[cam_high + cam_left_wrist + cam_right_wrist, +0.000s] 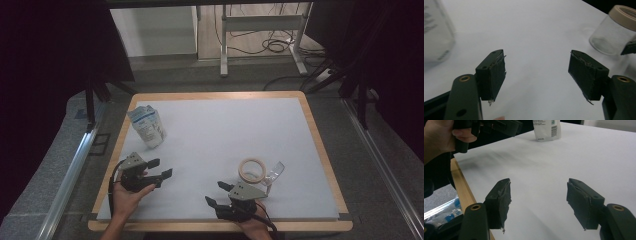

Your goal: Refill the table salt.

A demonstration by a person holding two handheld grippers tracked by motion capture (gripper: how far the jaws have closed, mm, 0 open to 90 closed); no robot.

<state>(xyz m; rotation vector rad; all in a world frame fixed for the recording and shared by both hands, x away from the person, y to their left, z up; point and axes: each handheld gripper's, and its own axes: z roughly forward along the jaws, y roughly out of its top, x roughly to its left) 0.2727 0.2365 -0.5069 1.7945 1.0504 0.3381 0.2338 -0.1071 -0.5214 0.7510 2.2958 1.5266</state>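
Observation:
My left gripper hovers at the table's front left with its jaws wide apart; in the left gripper view only white tabletop lies between the pads. At the front centre, my right gripper is open too and holds nothing. A clear jar with a beige rim rests just beyond the right gripper, and it appears again at the top right of the left gripper view. Farther back on the left stands a white pouch with blue print, blurred at the left edge.
The white sheet covers a table with a wooden rim. The hand on the left gripper fills the upper left of the right gripper view. Behind the table stand a metal frame and floor cables; dark curtains hang on both sides.

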